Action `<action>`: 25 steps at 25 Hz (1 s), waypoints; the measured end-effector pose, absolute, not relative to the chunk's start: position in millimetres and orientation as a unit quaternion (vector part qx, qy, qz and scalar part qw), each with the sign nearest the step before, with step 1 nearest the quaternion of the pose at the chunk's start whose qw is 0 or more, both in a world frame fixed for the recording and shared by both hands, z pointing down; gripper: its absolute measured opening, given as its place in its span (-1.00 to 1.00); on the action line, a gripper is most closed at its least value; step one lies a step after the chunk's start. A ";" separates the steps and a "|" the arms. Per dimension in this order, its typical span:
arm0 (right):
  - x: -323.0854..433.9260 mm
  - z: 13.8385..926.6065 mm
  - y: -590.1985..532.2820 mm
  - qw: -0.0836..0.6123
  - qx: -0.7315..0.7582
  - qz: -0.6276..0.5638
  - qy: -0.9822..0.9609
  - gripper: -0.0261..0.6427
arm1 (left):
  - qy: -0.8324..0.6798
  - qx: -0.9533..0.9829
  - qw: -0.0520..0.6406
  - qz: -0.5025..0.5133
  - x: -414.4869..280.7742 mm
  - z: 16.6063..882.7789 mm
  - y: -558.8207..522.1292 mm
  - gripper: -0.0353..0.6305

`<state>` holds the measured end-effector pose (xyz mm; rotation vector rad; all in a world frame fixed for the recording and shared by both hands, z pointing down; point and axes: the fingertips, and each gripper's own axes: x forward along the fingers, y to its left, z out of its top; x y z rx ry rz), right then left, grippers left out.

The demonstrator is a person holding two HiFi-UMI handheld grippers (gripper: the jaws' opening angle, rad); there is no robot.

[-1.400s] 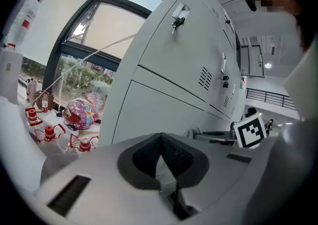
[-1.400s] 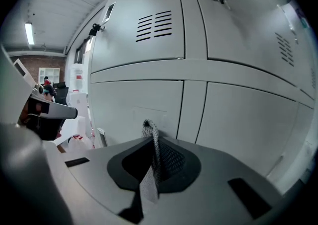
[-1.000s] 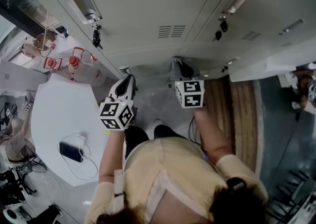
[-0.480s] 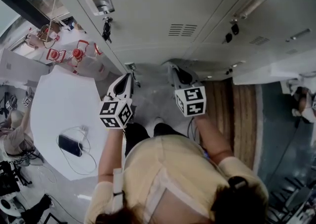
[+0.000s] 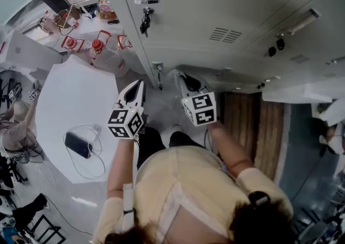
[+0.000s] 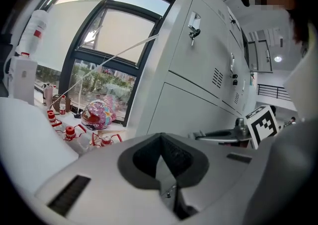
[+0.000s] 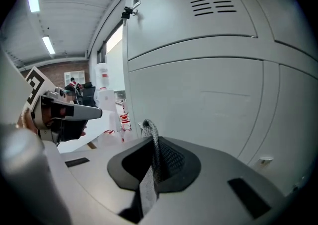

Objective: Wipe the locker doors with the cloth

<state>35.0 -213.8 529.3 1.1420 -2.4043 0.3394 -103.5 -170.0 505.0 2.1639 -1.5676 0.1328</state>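
Observation:
Grey metal locker doors [image 5: 215, 6] fill the top of the head view. My right gripper [image 5: 185, 77] points at the lower doors [image 7: 208, 90] near the floor, close to them but apart as far as I can tell. It is shut on a grey mesh cloth [image 7: 150, 134], whose corner sticks up between the jaws. My left gripper [image 5: 137, 85] is held beside it on the left, aimed at the locker bank's end panel [image 6: 164, 70]. Its jaws are shut with nothing between them [image 6: 160, 153].
A white table [image 5: 70, 97] with a phone [image 5: 78, 145] and cable stands at my left. Beyond it are bottles with red caps [image 5: 97, 48] under a window [image 6: 99, 70]. Keys [image 5: 144, 21] hang from a locker lock. Wooden slats [image 5: 267, 130] lie on the right.
The head view has swung, so the lockers sit further right in the picture. Relative to the doors, both grippers have shifted left, the right one still holding the cloth.

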 end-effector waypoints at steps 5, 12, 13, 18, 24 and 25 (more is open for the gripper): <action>-2.0 534.1 -209.4 0.226 0.385 0.126 -0.886 -0.88 | -0.588 0.771 0.238 0.050 -122.5 515.4 -160.0 -0.89; -41.9 548.9 -211.8 0.232 0.357 0.105 -0.899 -0.88 | -0.607 0.756 0.241 0.045 -140.9 526.5 -151.7 -0.89; -45.9 552.2 -212.8 0.235 0.356 0.101 -0.899 -0.88 | -0.608 0.756 0.239 0.046 -141.6 527.6 -151.6 -0.89; -53.7 567.3 -216.8 0.249 0.361 0.094 -0.894 -0.88 | -0.608 0.758 0.229 0.055 -142.8 534.2 -153.3 -0.89; -38.9 578.1 -228.6 0.262 0.382 0.096 -0.881 -0.88 | -0.611 0.755 0.229 0.058 -147.2 539.8 -159.4 -0.89; -35.4 578.8 -230.1 0.264 0.385 0.097 -0.879 -0.88 | -0.613 0.754 0.229 0.059 -148.5 540.8 -159.7 -0.89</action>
